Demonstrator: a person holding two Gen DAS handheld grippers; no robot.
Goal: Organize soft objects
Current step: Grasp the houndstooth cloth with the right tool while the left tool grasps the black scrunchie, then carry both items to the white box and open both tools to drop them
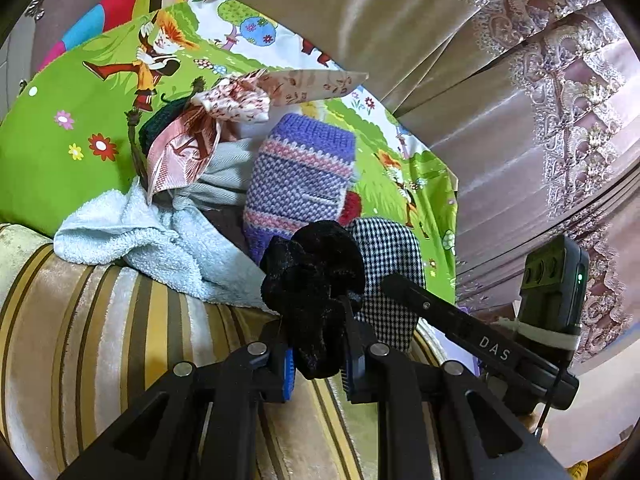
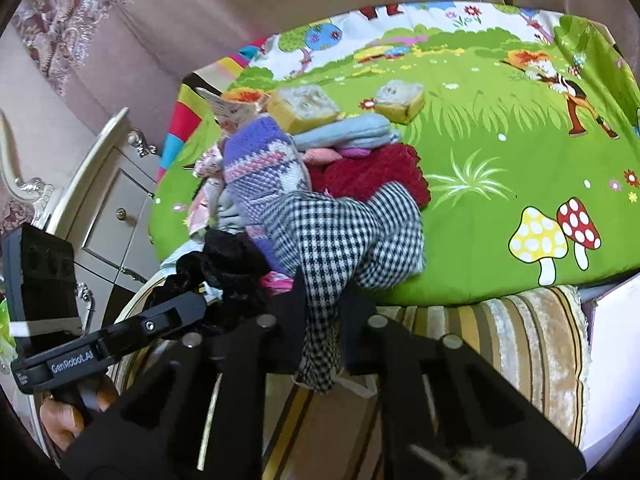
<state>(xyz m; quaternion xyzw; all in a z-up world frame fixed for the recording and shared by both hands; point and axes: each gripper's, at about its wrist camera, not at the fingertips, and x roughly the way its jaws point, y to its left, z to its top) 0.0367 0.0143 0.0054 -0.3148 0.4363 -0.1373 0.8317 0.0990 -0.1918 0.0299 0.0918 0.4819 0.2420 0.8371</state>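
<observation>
The left tool [image 1: 320, 364] is squeezing a fuzzy black scrunchie [image 1: 314, 280] while the right tool [image 2: 320, 328] is pinching the checkered cloth [image 2: 348, 232] at the pile's edge on the bed [image 2: 500, 184], so pulling could be dragging the purple knit [image 2: 260, 168] off.

Heap of soft things [image 2: 320, 184] on bedsheet [image 2: 500, 184], two sponges [image 2: 304, 109] behind it, nightstand [image 2: 116, 208] left.

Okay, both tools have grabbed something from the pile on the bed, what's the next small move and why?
Probably lift both straight up, slowly. The left tool is shut on the black velvet scrunchie, and the right tool on the black-and-white checked cloth. That cloth still lies against the purple knitted piece and red knit, so a gentle lift should free it without dragging them.
</observation>
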